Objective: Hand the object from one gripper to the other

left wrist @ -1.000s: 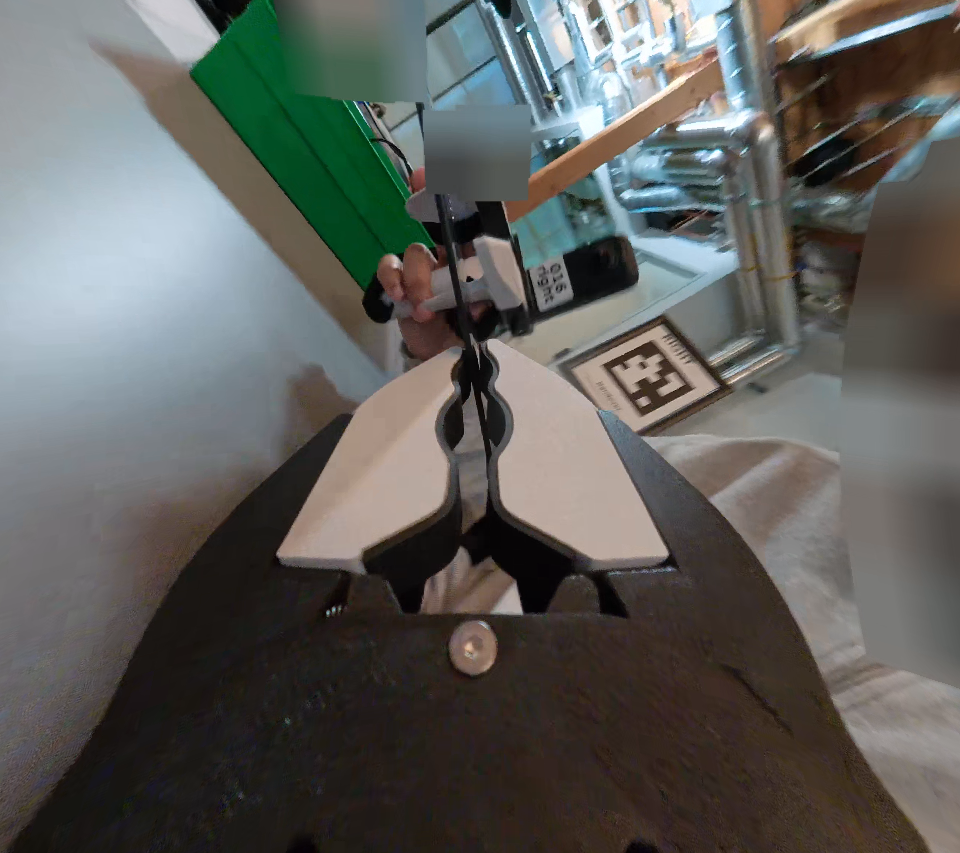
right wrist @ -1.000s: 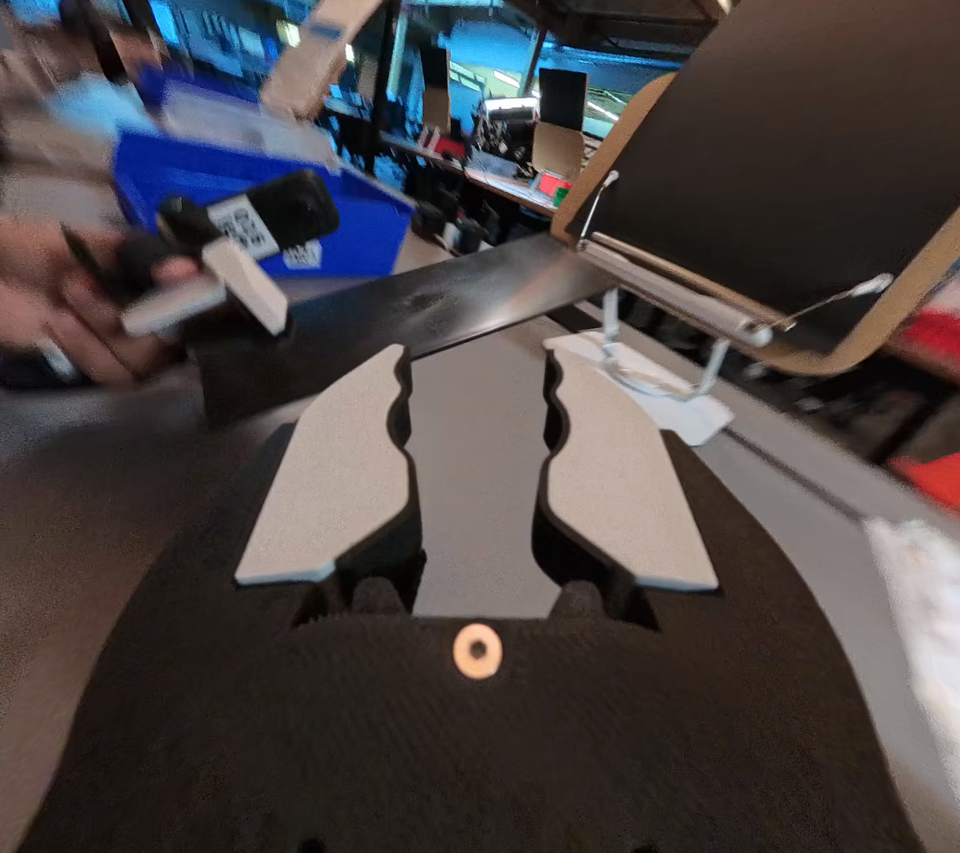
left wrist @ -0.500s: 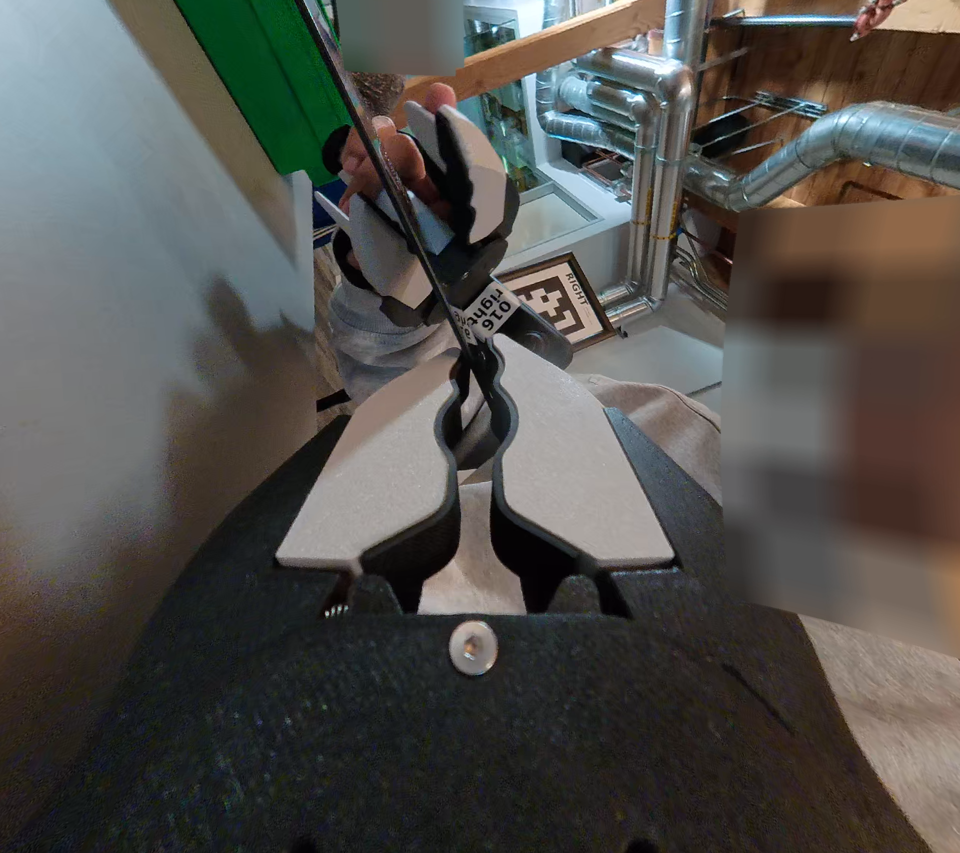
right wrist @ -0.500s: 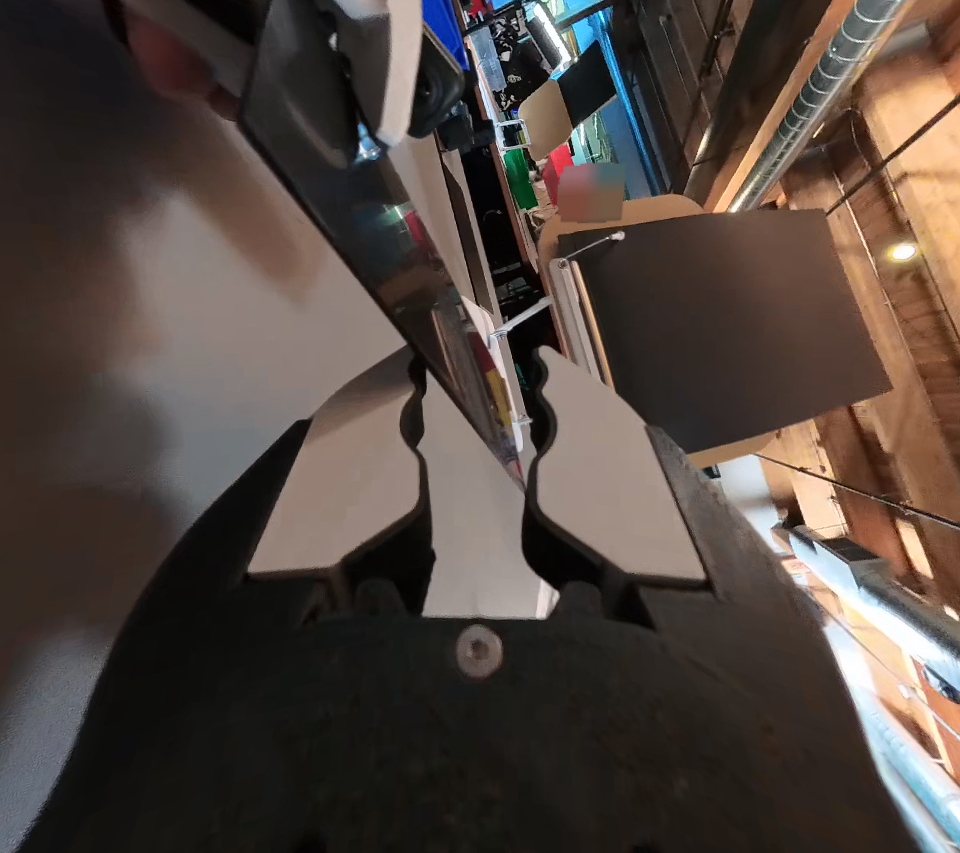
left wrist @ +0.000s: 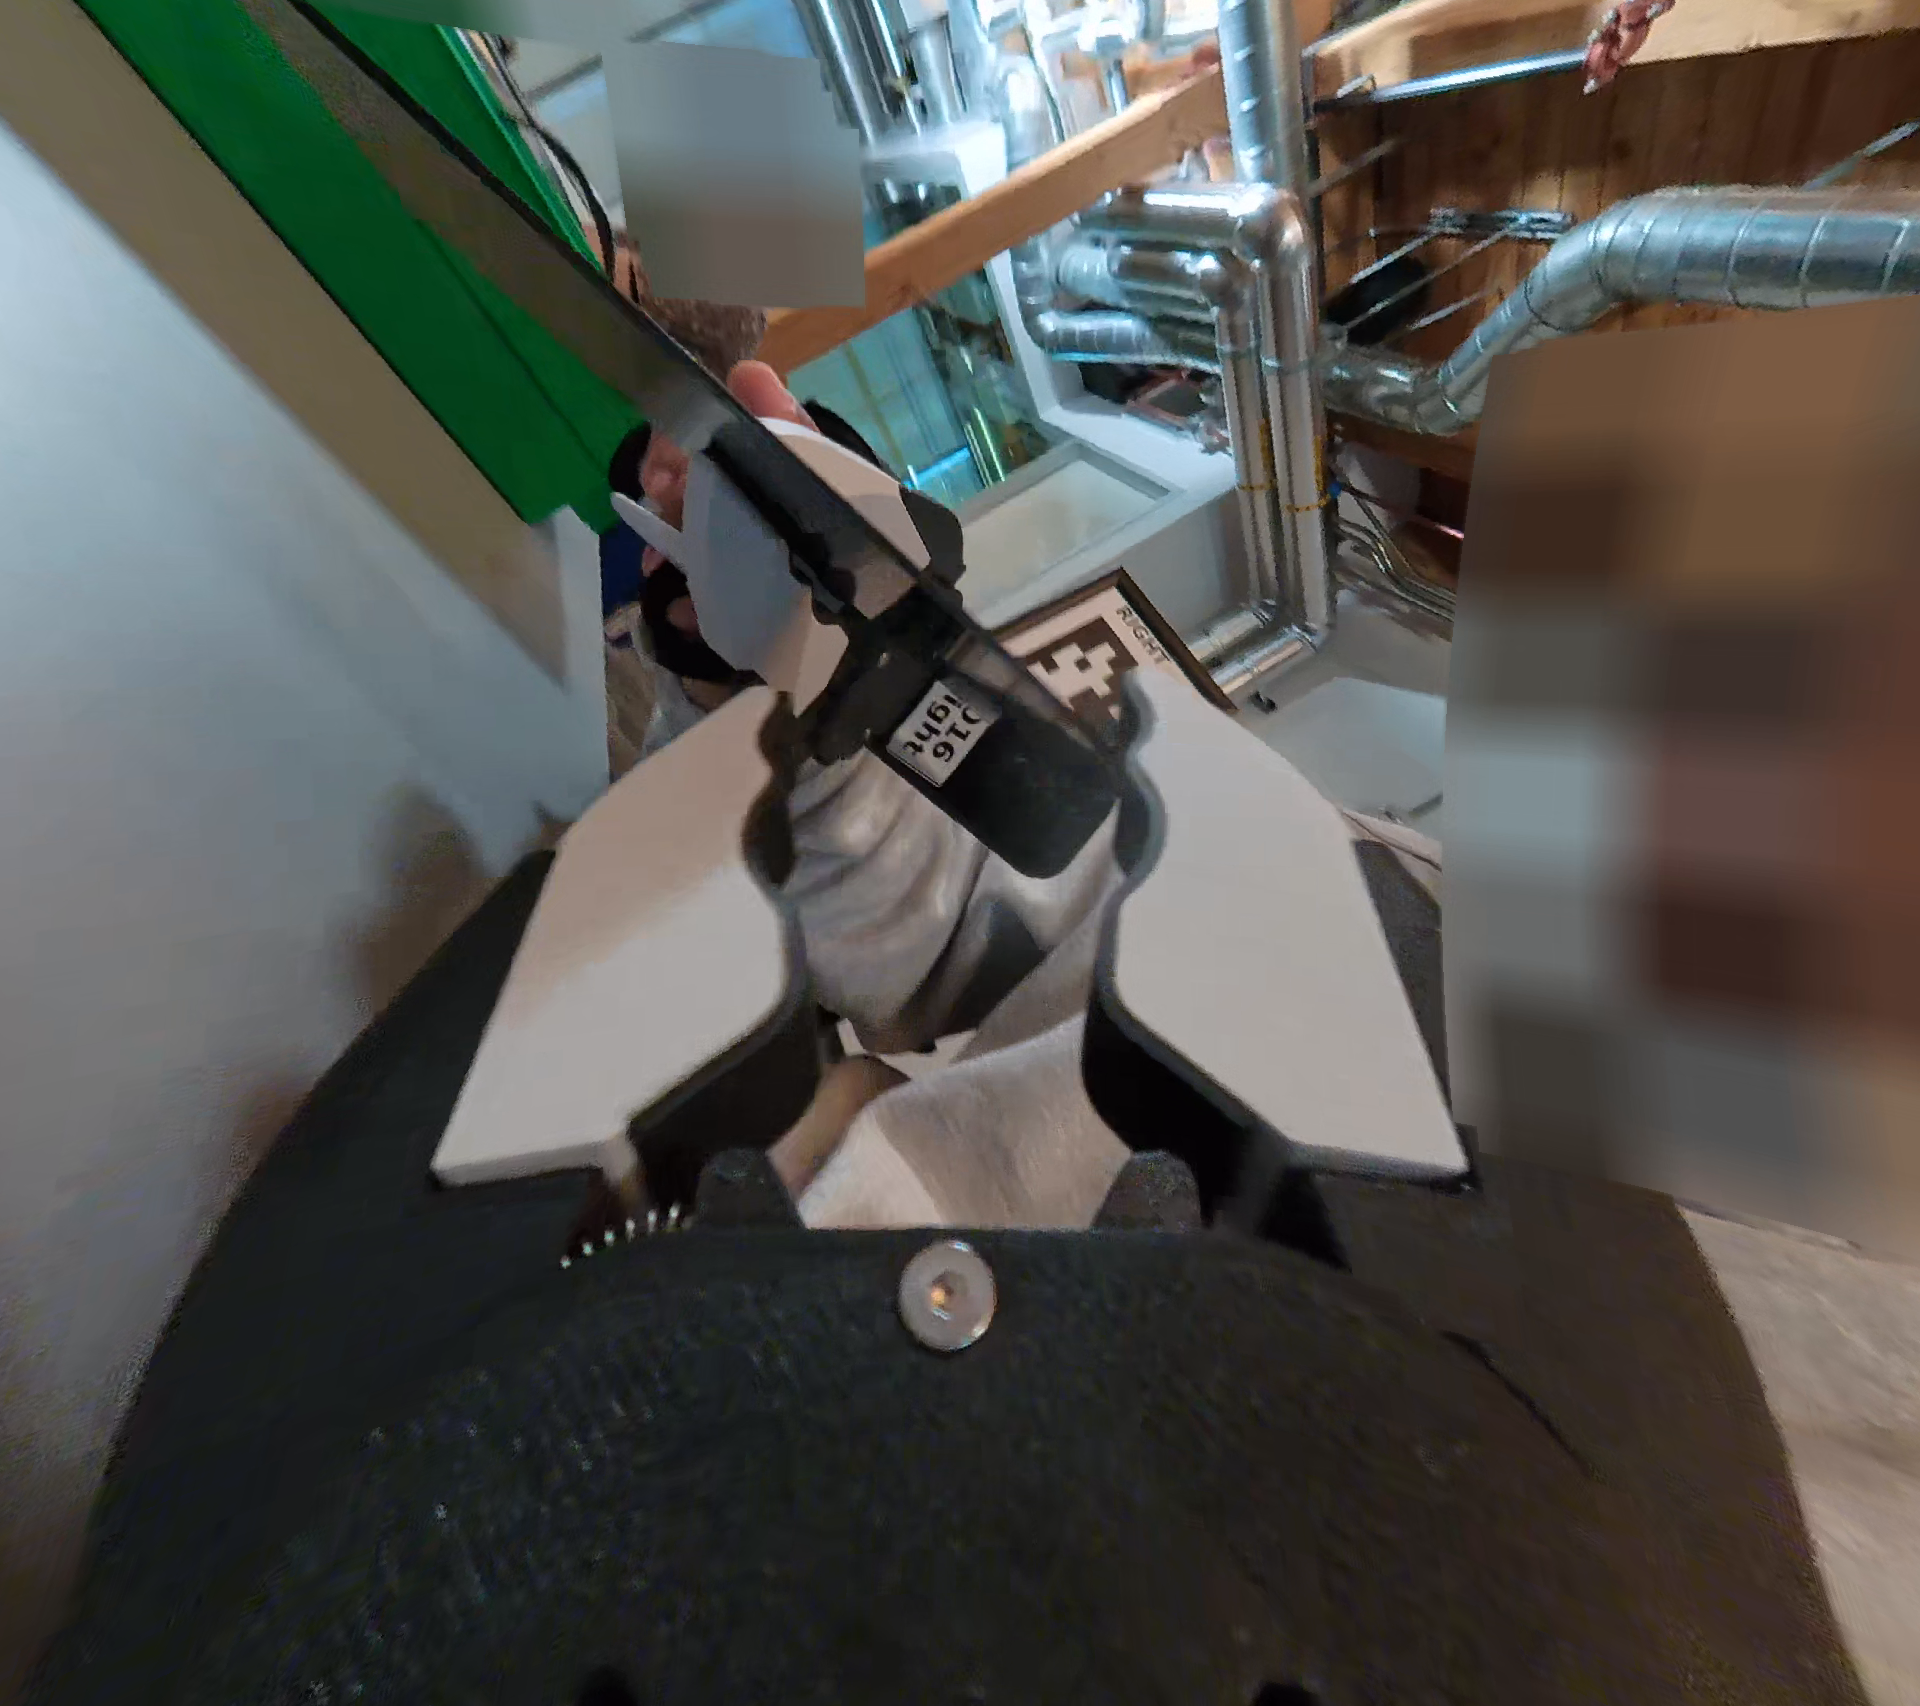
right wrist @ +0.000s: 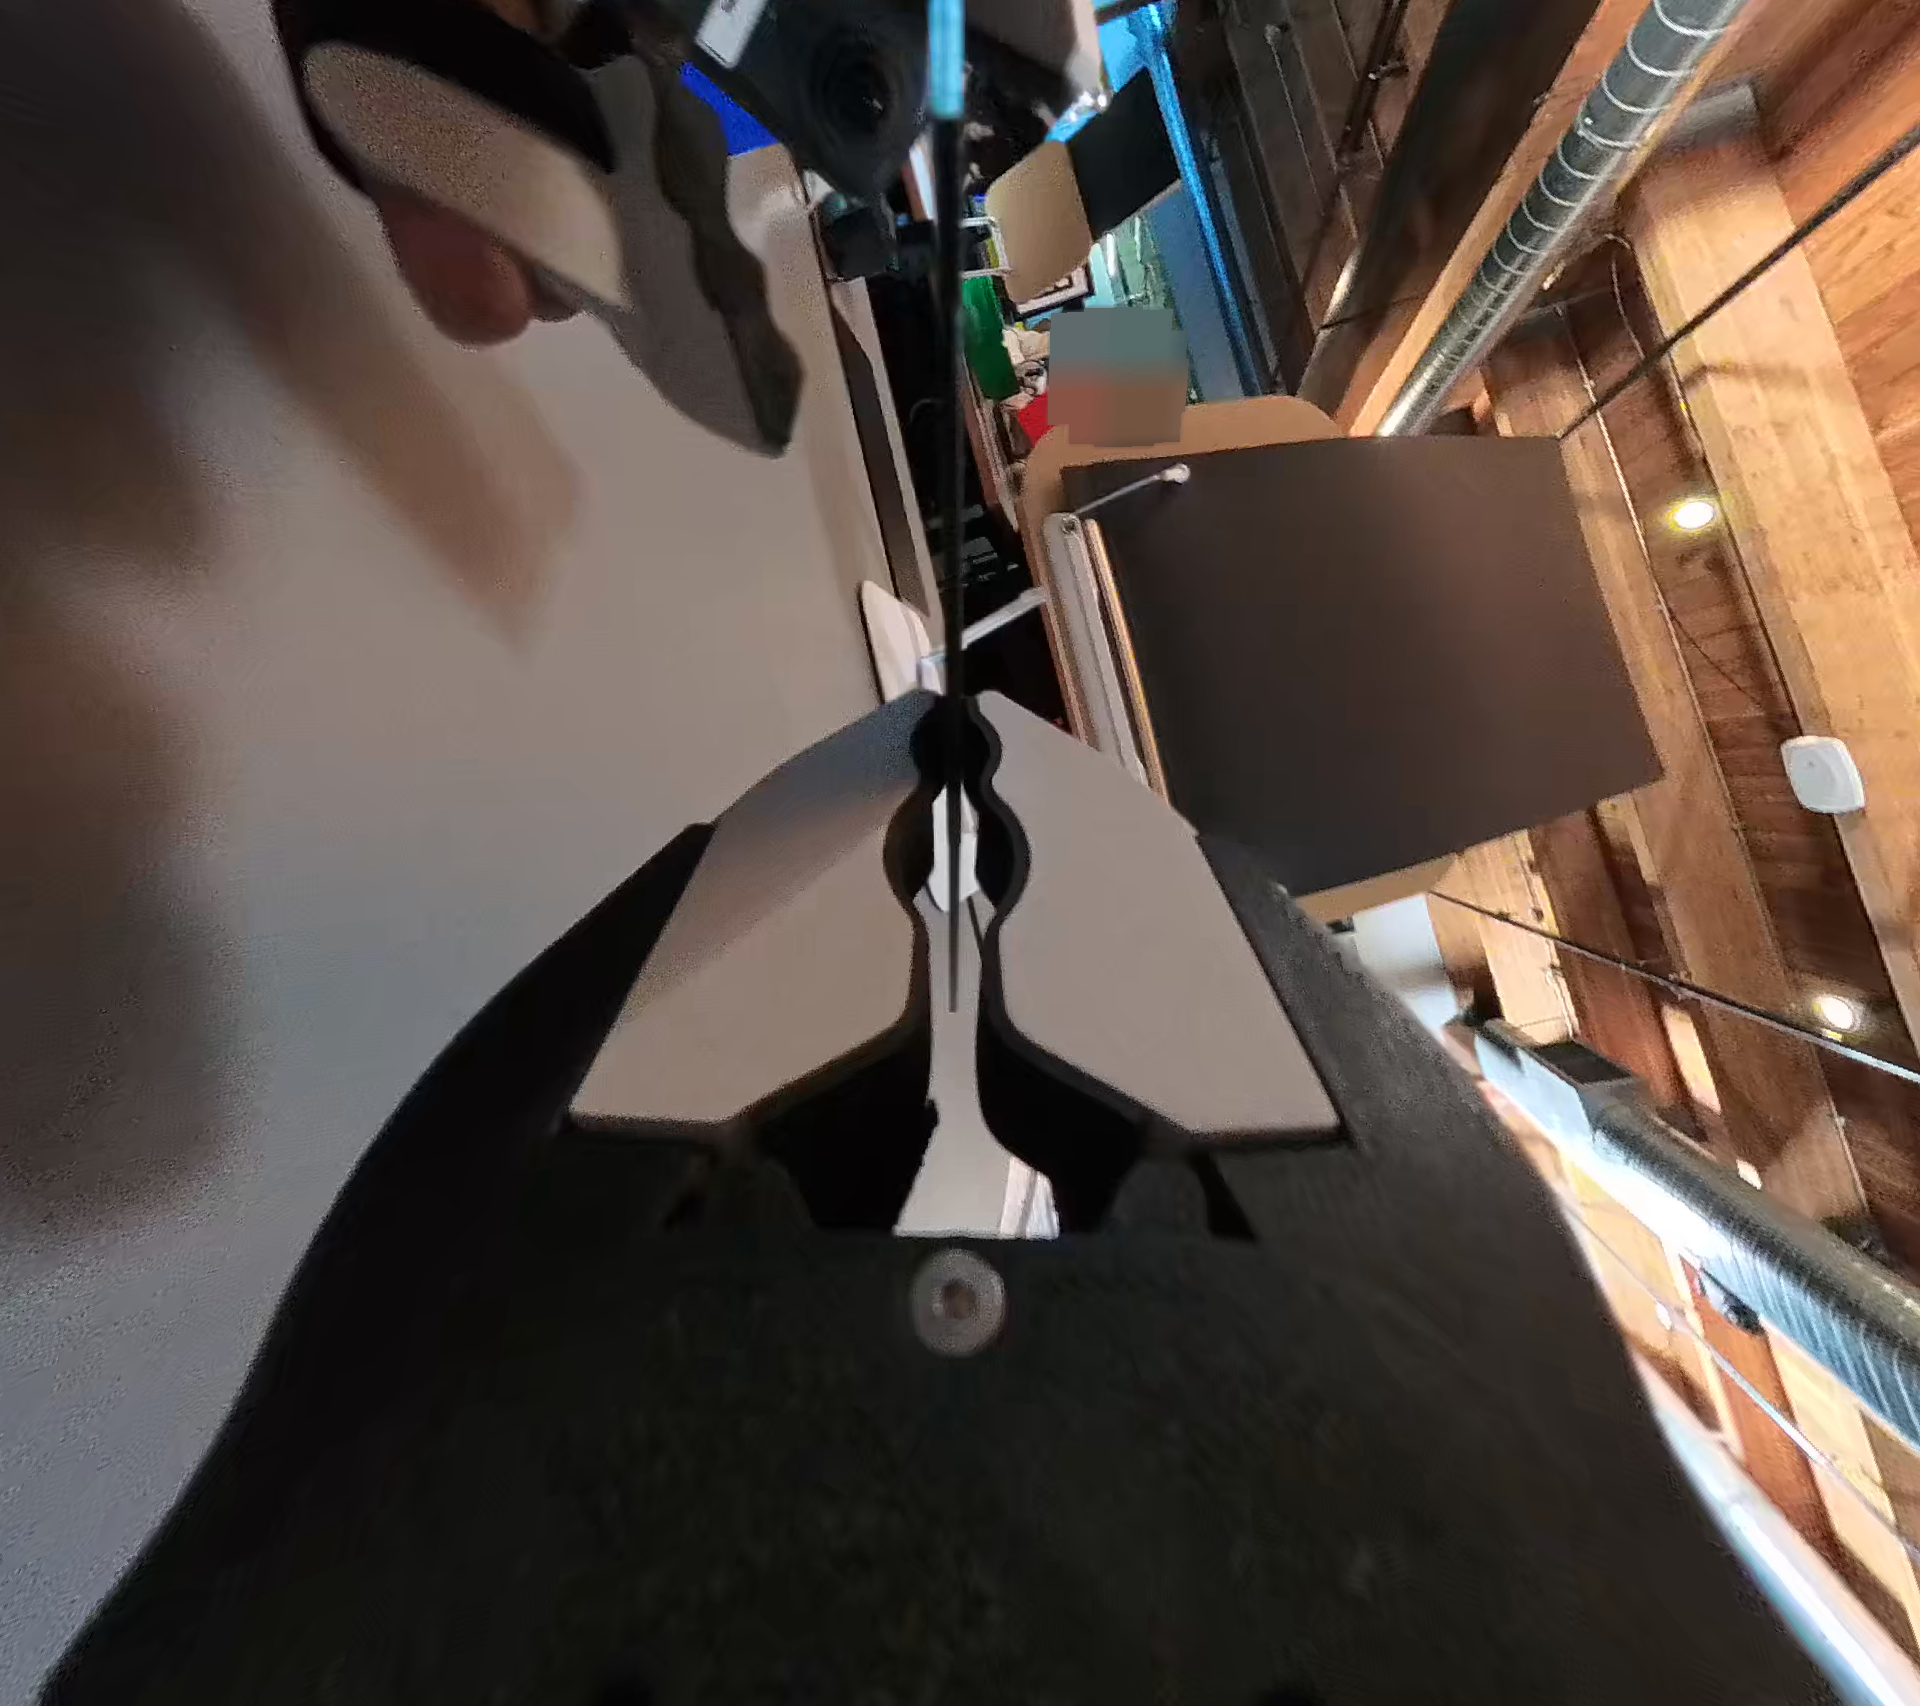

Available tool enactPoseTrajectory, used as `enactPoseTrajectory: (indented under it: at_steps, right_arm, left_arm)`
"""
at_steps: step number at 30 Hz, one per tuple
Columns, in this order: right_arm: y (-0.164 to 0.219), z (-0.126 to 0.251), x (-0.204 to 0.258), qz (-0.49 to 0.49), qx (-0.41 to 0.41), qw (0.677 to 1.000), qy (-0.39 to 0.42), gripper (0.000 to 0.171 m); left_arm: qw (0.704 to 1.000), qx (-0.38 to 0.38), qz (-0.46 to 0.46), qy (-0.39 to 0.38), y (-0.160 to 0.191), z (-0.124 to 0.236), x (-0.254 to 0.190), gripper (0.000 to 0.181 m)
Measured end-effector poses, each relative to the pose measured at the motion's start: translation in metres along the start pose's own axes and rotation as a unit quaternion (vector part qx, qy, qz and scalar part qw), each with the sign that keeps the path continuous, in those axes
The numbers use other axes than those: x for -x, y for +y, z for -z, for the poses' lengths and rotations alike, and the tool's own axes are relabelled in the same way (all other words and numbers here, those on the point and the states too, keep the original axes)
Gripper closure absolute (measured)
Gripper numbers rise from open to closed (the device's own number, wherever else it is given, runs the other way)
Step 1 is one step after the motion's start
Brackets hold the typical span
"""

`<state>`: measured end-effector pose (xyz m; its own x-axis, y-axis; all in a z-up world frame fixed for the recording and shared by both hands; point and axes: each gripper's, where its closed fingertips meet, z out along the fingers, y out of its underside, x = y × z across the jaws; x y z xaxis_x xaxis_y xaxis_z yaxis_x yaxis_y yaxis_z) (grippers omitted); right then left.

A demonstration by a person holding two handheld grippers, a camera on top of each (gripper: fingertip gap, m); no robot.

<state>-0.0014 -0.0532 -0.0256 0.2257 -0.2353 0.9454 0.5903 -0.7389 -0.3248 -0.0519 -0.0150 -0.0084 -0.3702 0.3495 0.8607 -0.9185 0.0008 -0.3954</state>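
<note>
A thin, flat black strip (left wrist: 436, 202) runs from the upper left down to between my left gripper's fingers. My left gripper (left wrist: 951, 721) is open, and the strip's lower end lies close to its right fingertip; I cannot tell if they touch. My right gripper (left wrist: 790, 576), held by a hand, is clamped on the strip farther up. In the right wrist view the strip (right wrist: 948, 461) shows edge-on, and my right gripper (right wrist: 951, 711) is shut on it. The left gripper (right wrist: 914, 243) stands open around the strip's far part.
A white table surface (left wrist: 156, 721) fills the left, with a green bin (left wrist: 312, 150) on it. A black-and-white marker board (left wrist: 1091, 669) and metal pipes (left wrist: 1268, 409) lie beyond. A grey sleeve (left wrist: 914, 908) is below. A black panel (right wrist: 1351, 669) stands to the right.
The right gripper came in open, straddled the strip and shut on it. The left gripper, shut on the strip before, has opened.
</note>
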Motion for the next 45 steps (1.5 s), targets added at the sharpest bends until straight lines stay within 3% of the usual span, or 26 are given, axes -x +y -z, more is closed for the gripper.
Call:
enactPoseTrajectory:
  at_steps: [1,6,9,13,16,18,21,24,26,29,31,38,45]
  right_arm:
    - [0.003,0.001,-0.004,-0.012,0.002,1.0,0.007,0.169]
    - [0.005,0.005,-0.02,-0.093,-0.013,0.995,0.016,0.167]
    - [0.0,0.005,-0.021,-0.135,-0.03,0.99,0.005,0.167]
    - [-0.001,0.008,-0.029,-0.207,-0.047,0.977,-0.005,0.168]
    - [-0.007,0.01,-0.025,-0.299,-0.071,0.95,-0.058,0.169]
    - [-0.016,0.011,-0.017,-0.389,-0.088,0.908,-0.127,0.169]
    - [-0.031,0.014,-0.01,-0.525,-0.117,0.811,-0.229,0.169]
    - [-0.037,0.017,-0.006,-0.613,-0.134,0.719,-0.297,0.169]
    - [-0.041,0.019,-0.001,-0.641,-0.138,0.678,-0.333,0.17]
    - [-0.05,0.022,0.0,-0.66,-0.153,0.639,-0.363,0.17]
    - [-0.053,0.022,-0.001,-0.669,-0.16,0.627,-0.366,0.17]
    - [-0.051,0.02,-0.004,-0.676,-0.175,0.626,-0.347,0.167]
    - [-0.036,0.014,-0.015,-0.704,-0.176,0.619,-0.3,0.14]
  left_arm:
    - [1.0,-0.009,-0.015,-0.005,-0.003,0.0,0.0,0.112]
    - [0.985,-0.02,-0.145,-0.089,-0.012,0.001,0.004,0.091]
    - [0.973,-0.053,-0.201,-0.095,-0.022,0.003,-0.005,0.08]
    - [0.965,-0.089,-0.234,-0.082,-0.031,0.008,-0.017,0.077]
    - [0.953,-0.084,-0.268,-0.113,-0.032,0.01,-0.012,0.079]
    - [0.94,-0.071,-0.3,-0.143,-0.03,0.009,-0.006,0.082]
    - [0.922,-0.038,-0.34,-0.183,-0.024,0.006,0.004,0.088]
    - [0.911,-0.01,-0.36,-0.2,-0.017,0.004,0.011,0.106]
    - [0.914,0.008,-0.359,-0.19,-0.01,0.001,0.012,0.118]
    - [0.921,0.039,-0.348,-0.169,0.003,-0.005,0.013,0.147]
    - [0.919,0.056,-0.356,-0.16,0.009,-0.008,0.013,0.181]
    - [0.914,0.051,-0.367,-0.162,0.009,-0.01,0.009,0.181]
    - [0.93,-0.028,-0.341,-0.137,-0.013,-0.001,-0.007,0.181]
